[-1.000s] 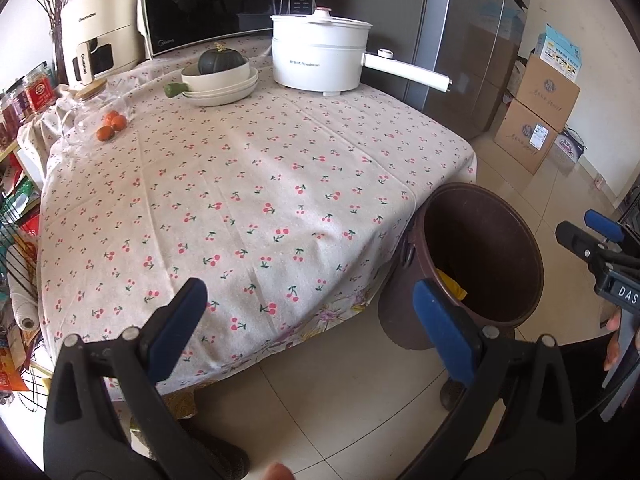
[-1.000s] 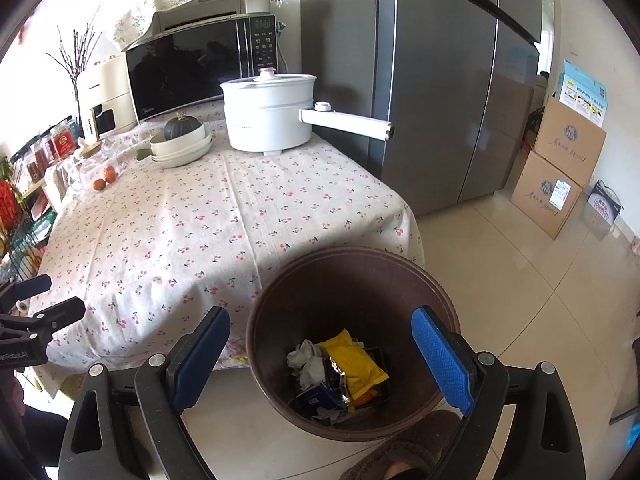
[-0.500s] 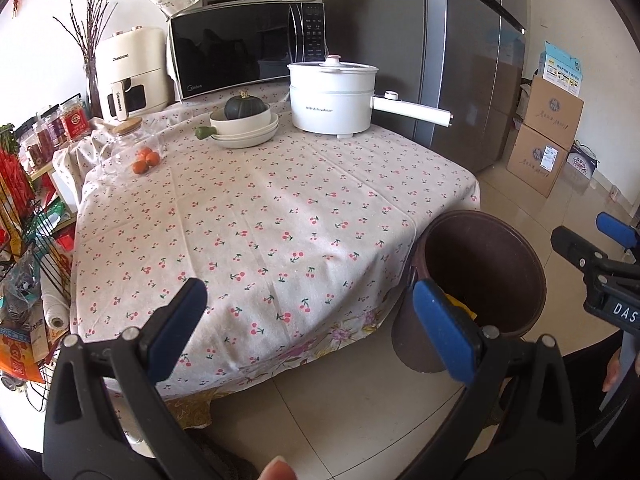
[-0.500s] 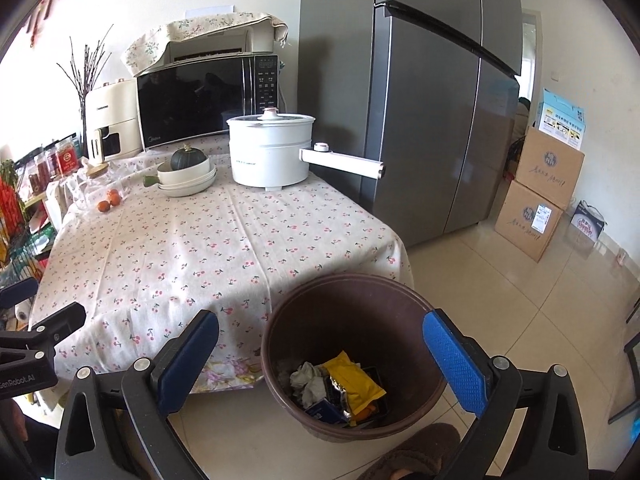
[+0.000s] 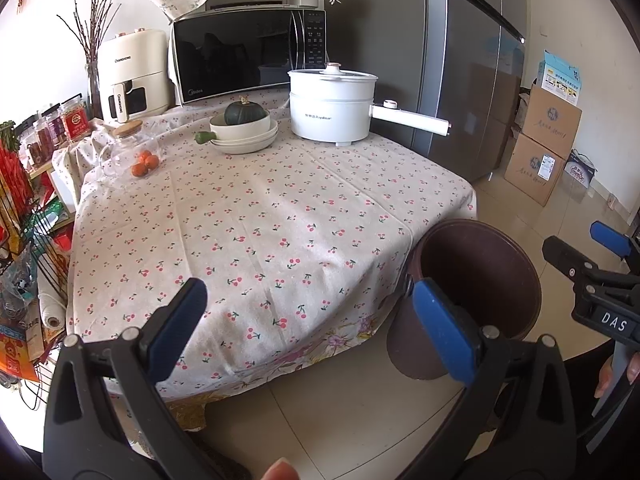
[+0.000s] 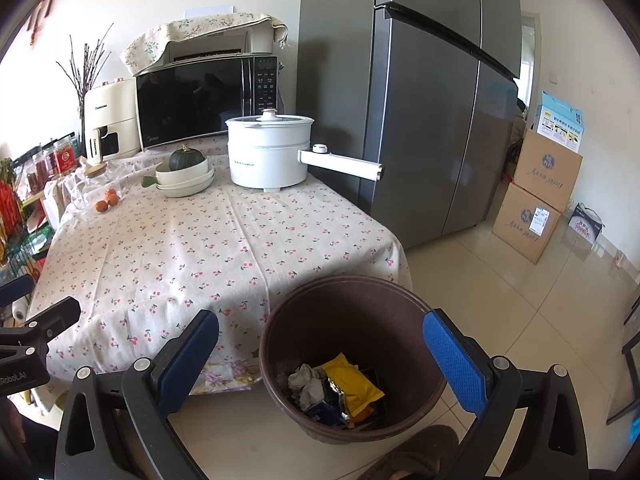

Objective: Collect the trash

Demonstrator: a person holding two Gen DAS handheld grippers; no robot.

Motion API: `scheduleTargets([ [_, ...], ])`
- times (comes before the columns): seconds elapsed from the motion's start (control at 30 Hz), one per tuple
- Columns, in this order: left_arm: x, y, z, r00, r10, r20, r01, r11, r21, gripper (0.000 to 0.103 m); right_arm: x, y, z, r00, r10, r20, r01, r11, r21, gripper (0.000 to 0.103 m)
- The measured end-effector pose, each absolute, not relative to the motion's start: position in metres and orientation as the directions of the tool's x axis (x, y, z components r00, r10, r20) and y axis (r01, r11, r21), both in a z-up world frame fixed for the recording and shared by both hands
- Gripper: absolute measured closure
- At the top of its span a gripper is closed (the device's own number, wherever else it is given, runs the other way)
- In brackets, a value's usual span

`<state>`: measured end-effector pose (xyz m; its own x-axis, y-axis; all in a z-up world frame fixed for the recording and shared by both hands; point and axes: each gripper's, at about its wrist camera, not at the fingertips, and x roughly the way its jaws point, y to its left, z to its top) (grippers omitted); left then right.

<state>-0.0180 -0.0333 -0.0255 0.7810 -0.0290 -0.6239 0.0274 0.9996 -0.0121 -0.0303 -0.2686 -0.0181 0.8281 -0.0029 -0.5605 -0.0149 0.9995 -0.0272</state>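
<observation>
A brown trash bin (image 6: 352, 320) stands on the floor at the table's near right corner; it also shows in the left wrist view (image 5: 480, 276). Inside it lie a yellow wrapper (image 6: 352, 378), crumpled white paper (image 6: 306, 380) and other wrappers. My right gripper (image 6: 320, 356) is open and empty, held above and in front of the bin. My left gripper (image 5: 312, 320) is open and empty, held in front of the table's near edge, left of the bin. No loose trash shows on the tablecloth.
The table (image 5: 260, 220) has a cherry-print cloth. At its back stand a white electric pot (image 5: 332, 108), stacked bowls with a squash (image 5: 244, 128), a glass jar with oranges (image 5: 140, 156), a microwave (image 5: 248, 52) and an air fryer (image 5: 132, 72). A fridge (image 6: 420, 100) and cardboard boxes (image 6: 536, 192) stand to the right. A cluttered rack (image 5: 24, 240) stands on the left.
Both grippers have risen and pulled back from the table and bin, so more of the room shows. Both stay open and empty.
</observation>
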Motion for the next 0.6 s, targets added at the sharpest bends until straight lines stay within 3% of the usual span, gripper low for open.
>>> scheduleTargets([
  [0.6, -0.0209, -0.0320, -0.0207, 0.799, -0.020, -0.601, 0.012, 1.000, -0.017, 0.000, -0.0333, -0.2670, -0.0144, 0.850, -0.009, -0.526, -0.017, 0.999, -0.045, 0.000],
])
